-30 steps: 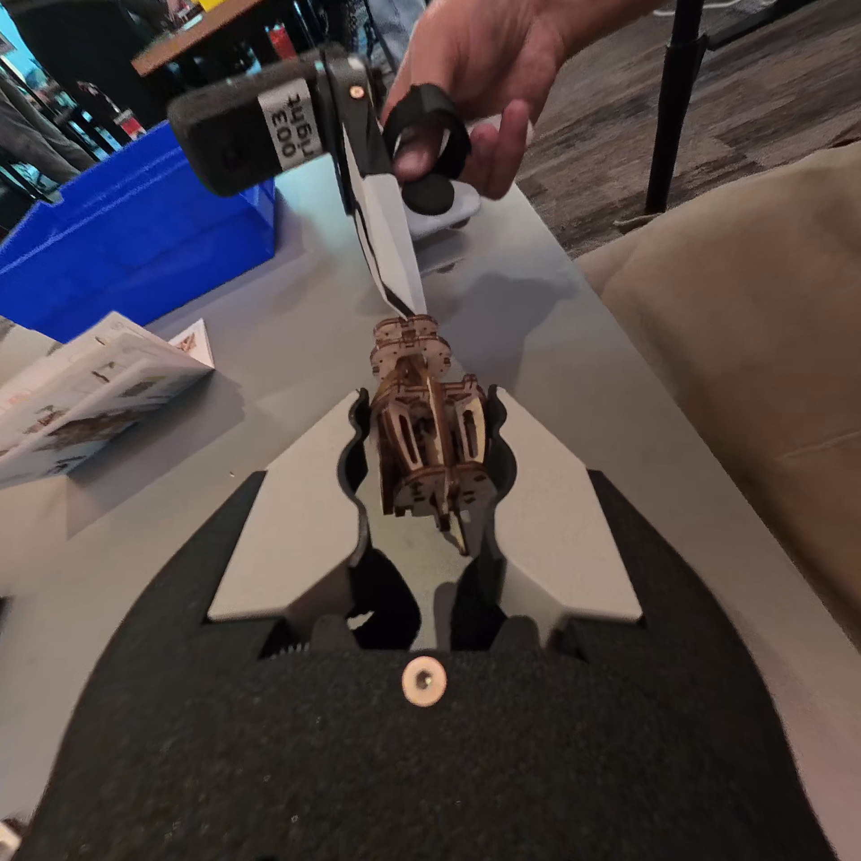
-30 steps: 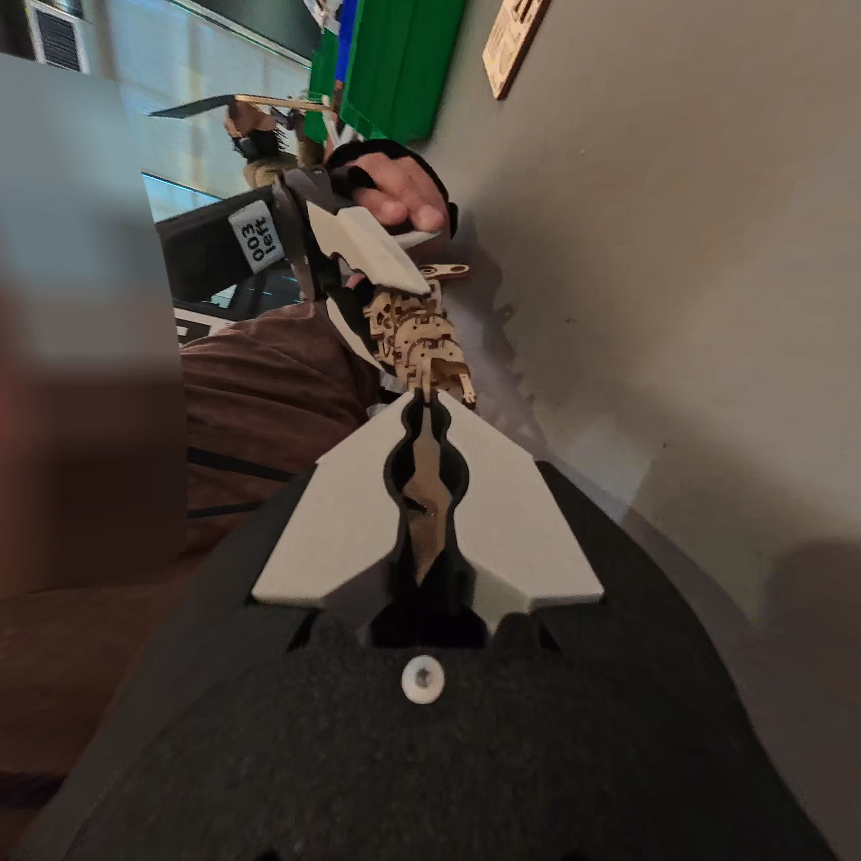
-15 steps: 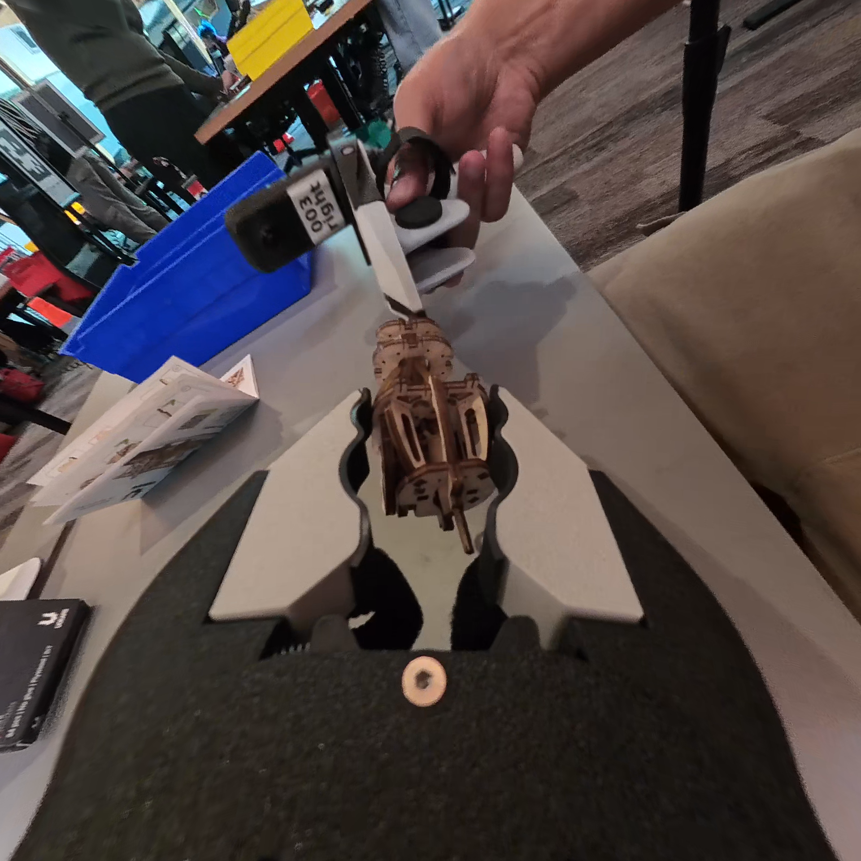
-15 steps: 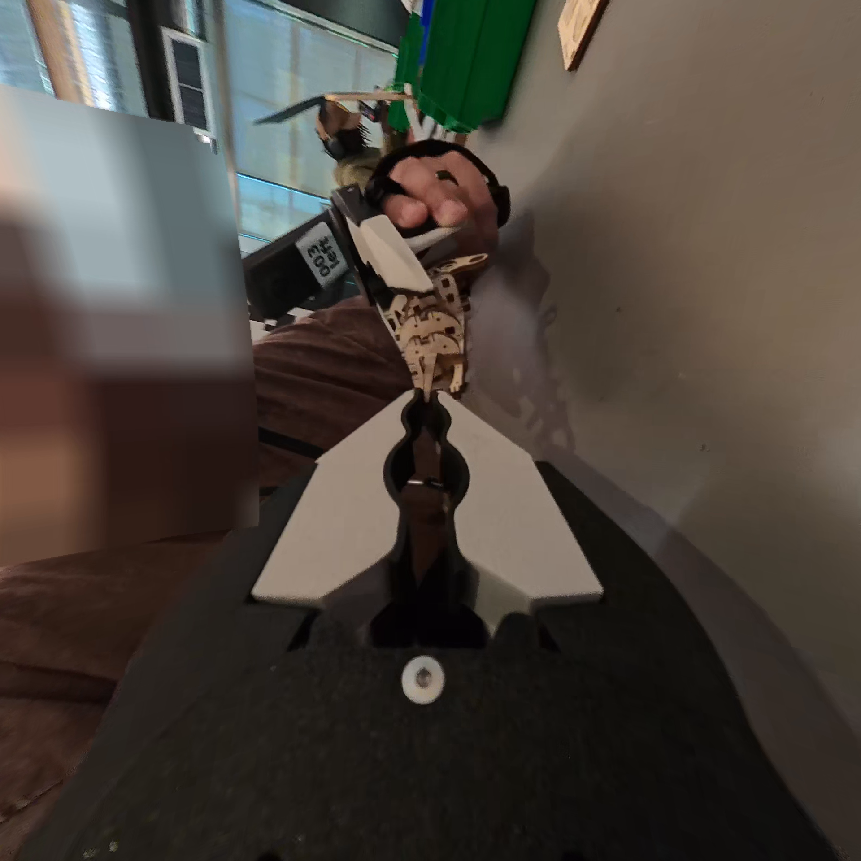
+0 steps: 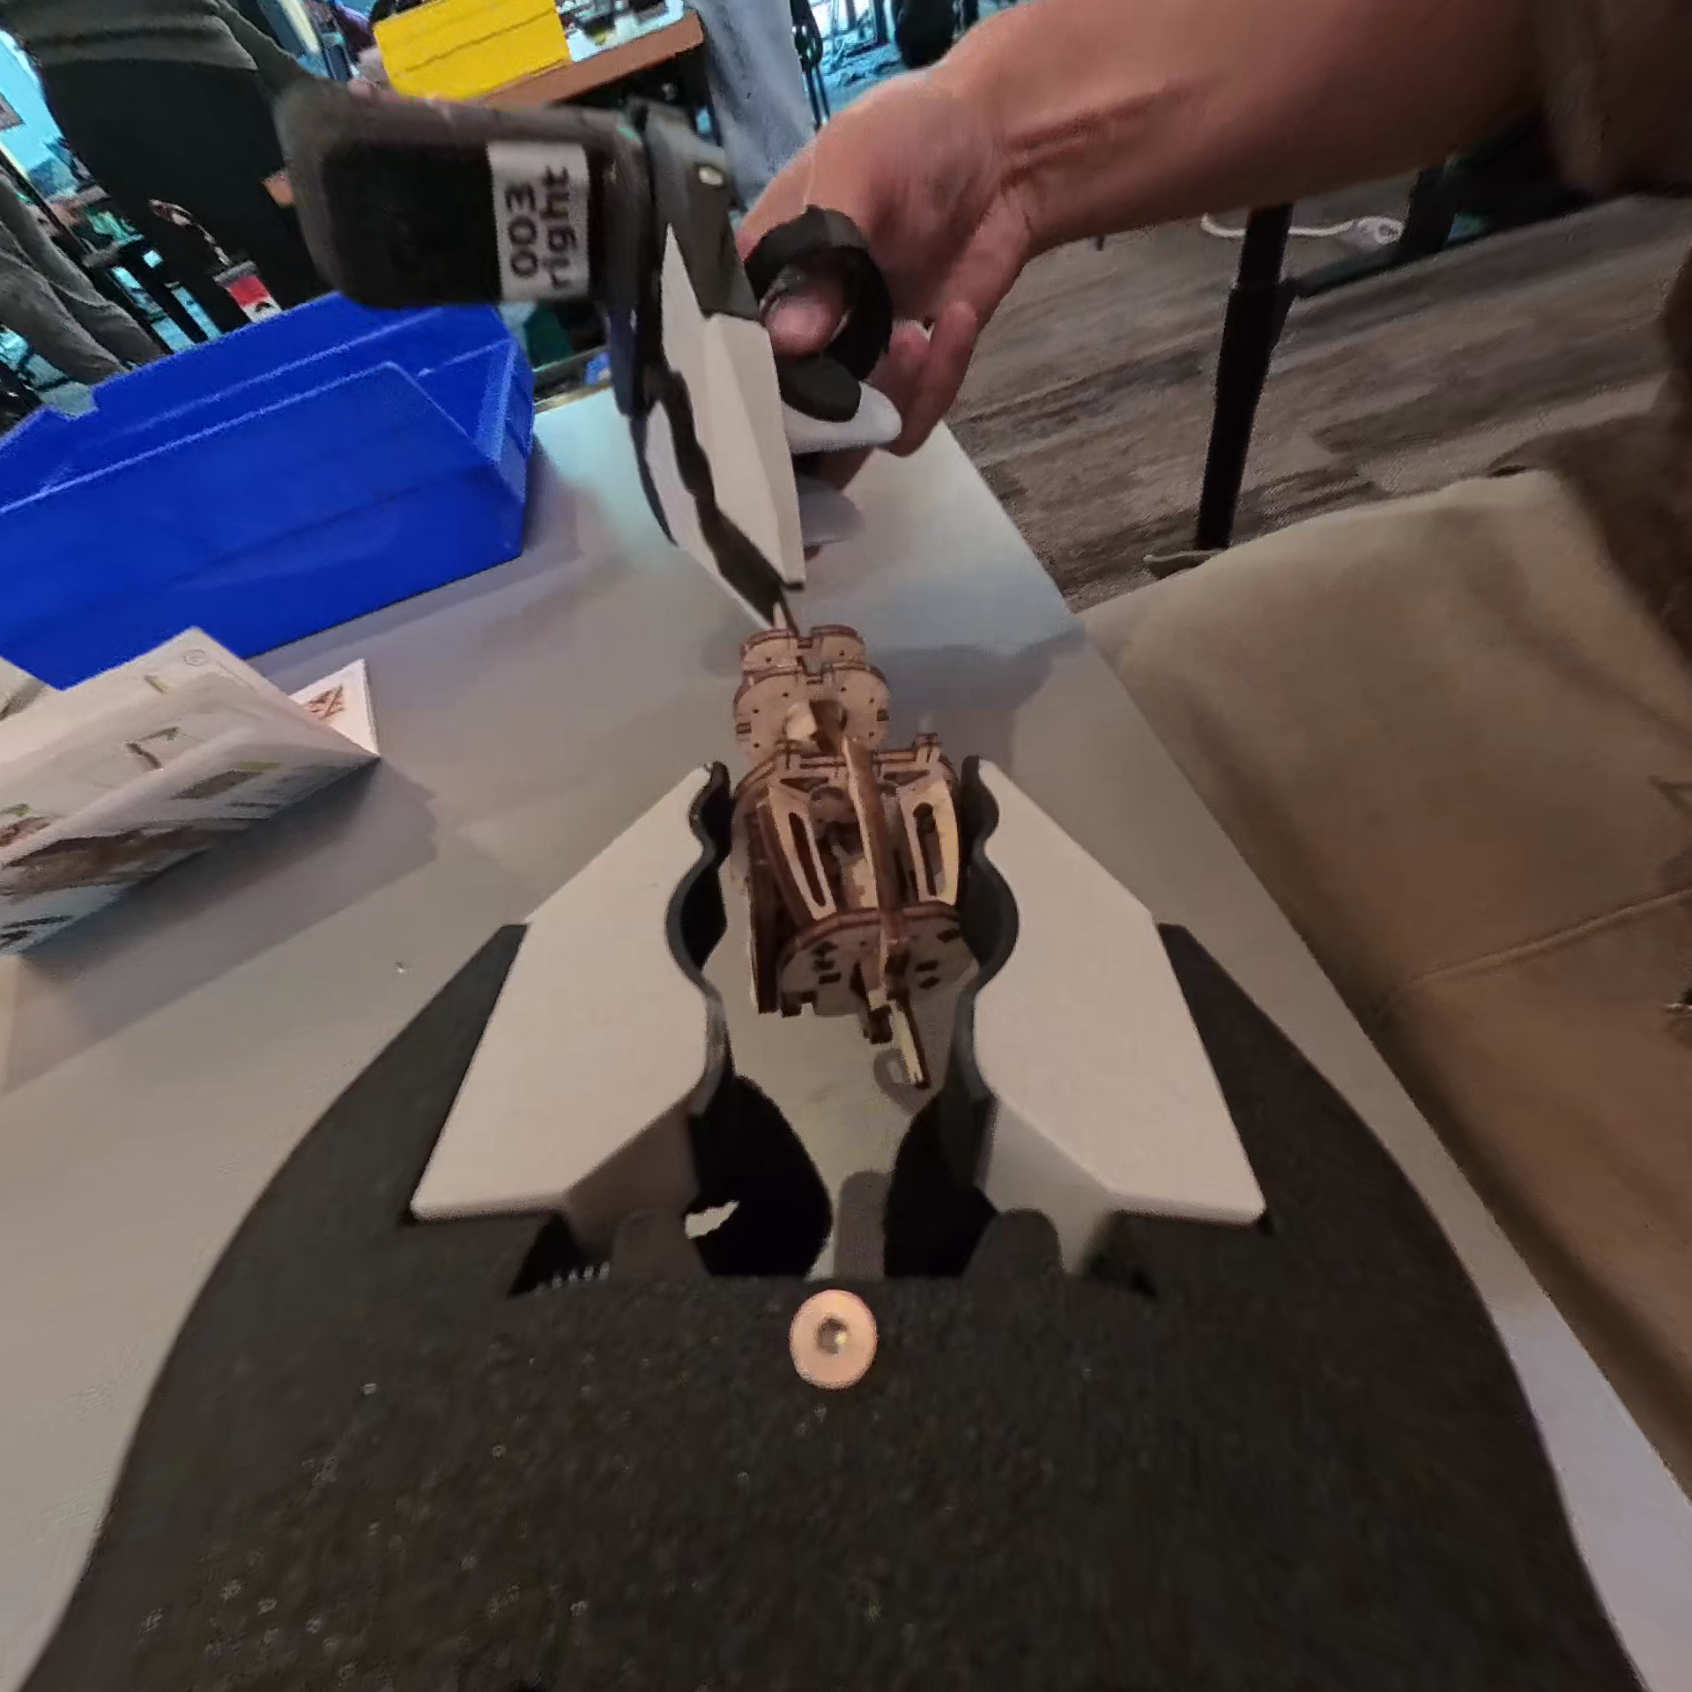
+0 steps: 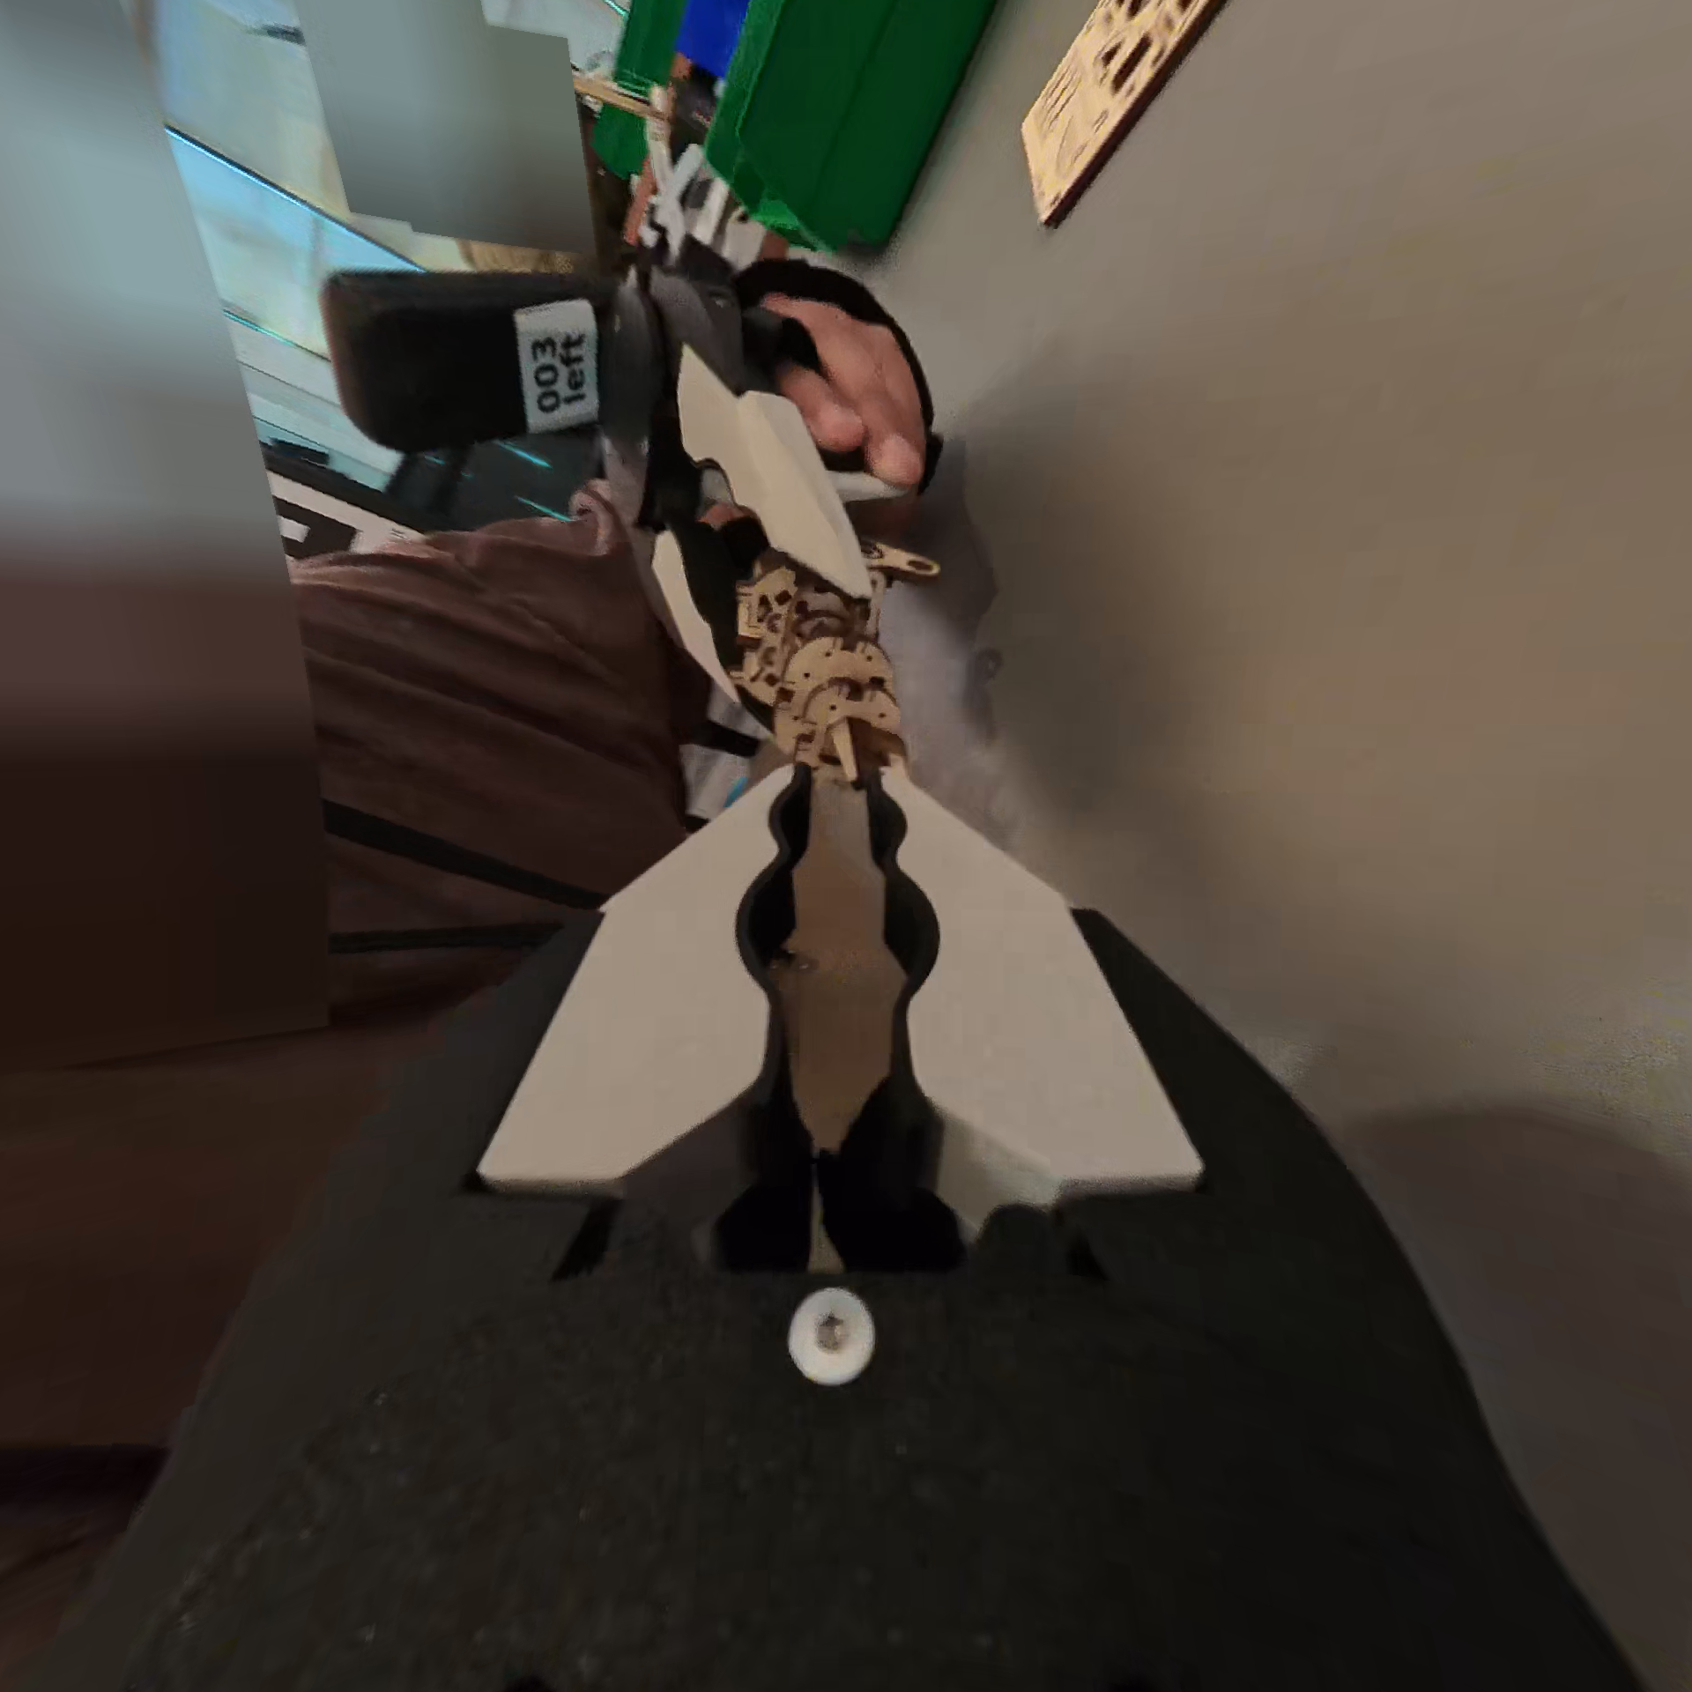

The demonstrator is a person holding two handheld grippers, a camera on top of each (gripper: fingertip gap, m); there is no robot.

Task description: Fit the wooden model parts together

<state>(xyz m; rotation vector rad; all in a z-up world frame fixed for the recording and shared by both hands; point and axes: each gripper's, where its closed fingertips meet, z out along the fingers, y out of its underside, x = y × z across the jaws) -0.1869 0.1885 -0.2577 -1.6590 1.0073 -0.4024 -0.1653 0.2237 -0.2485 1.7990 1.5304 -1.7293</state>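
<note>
A small wooden model (image 5: 851,879) of laser-cut slotted parts is held above the grey table (image 5: 549,714). My left gripper (image 5: 842,769) is shut on its sides, with the round end plate and a pin facing the camera. My right gripper (image 5: 778,586) comes down from above with its tips at the model's far end. In the right wrist view, the right gripper (image 6: 835,778) has its jaws a narrow gap apart, and the model's (image 6: 824,677) end is just past the tips. The left gripper (image 6: 797,641) grips the model there.
A blue bin (image 5: 275,476) stands at the back left, with an open instruction booklet (image 5: 156,787) in front of it. A green bin (image 6: 824,110) and a wooden parts sheet (image 6: 1108,101) lie farther along the table. The person's beige lap (image 5: 1373,778) borders the table's right edge.
The gap between my right gripper's jaws has widened. The right gripper has lifted and tilted more steeply over the model. The left gripper still holds the model in the same way.
</note>
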